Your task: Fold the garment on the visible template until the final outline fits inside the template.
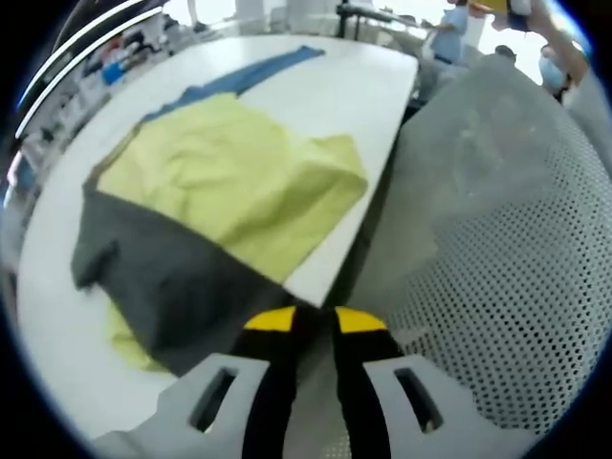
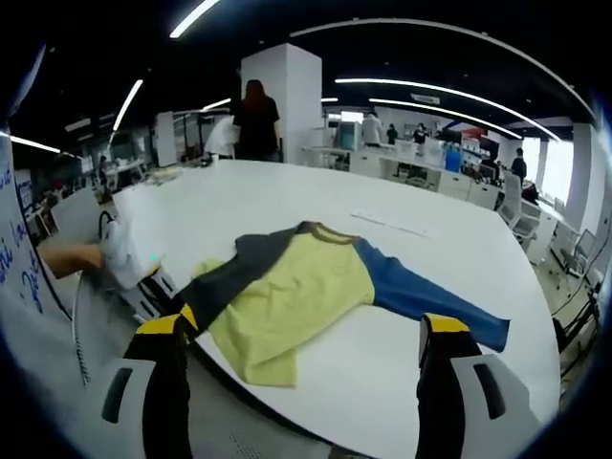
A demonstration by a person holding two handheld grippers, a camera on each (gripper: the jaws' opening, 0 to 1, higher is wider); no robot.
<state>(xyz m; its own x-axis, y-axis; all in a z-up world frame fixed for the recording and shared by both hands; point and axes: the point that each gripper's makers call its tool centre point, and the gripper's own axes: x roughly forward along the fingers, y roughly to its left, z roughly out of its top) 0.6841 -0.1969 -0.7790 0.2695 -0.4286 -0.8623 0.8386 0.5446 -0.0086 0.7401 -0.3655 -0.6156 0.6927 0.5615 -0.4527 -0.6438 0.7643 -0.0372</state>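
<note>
Garment (image 2: 287,292) lies partly folded on white desk (image 2: 421,249), near front edge, long axis running along that edge, blue sleeve (image 2: 430,301) outstretched. Left gripper (image 1: 311,320) jaws together, just off dark hem. Right gripper (image 2: 306,335) jaws apart, empty, farther back.

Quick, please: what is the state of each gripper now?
Left gripper: shut, holding nothing, at the table edge near the garment.
Right gripper: open, empty.

Right gripper (image 2: 311,330) jaws wide apart, yellow-blue-grey garment (image 2: 316,287) rumpled on white table (image 2: 287,206)
</note>
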